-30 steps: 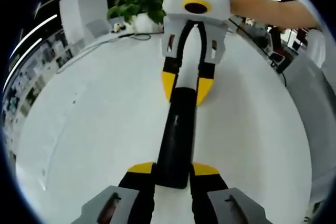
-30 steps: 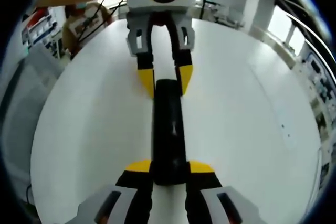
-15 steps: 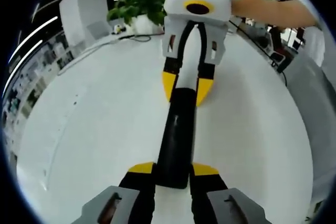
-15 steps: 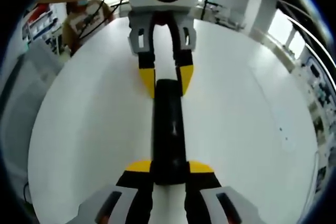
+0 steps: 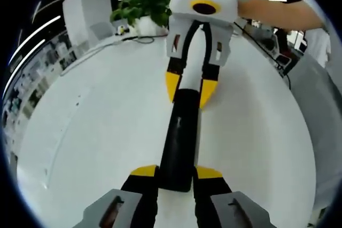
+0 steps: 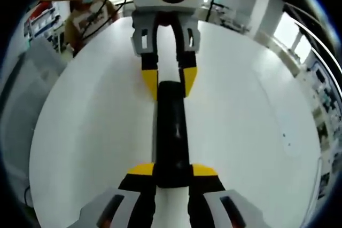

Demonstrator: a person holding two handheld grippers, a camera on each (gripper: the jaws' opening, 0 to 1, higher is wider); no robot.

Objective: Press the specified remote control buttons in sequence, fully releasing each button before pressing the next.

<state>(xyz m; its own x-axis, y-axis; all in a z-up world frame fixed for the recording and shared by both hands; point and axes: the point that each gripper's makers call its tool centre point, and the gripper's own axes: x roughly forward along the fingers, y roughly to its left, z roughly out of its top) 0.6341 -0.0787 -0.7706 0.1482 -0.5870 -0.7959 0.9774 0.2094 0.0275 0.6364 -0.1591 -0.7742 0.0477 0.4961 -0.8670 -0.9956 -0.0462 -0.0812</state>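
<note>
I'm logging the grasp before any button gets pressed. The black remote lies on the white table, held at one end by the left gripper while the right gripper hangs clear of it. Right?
Not quite. The right gripper is not clear of the remote: in the right gripper view its yellow tips clamp one end, while the left gripper holds the other. The rest stands: black remote, white table.

Your left gripper [image 5: 176, 173] and right gripper [image 6: 172, 170] match: grey jaw arms with slotted cut-outs, black links, yellow fingertip pads. Each white housing carries a yellow-ringed black oval. Your forearm [image 5: 278, 13] is bare.
</note>
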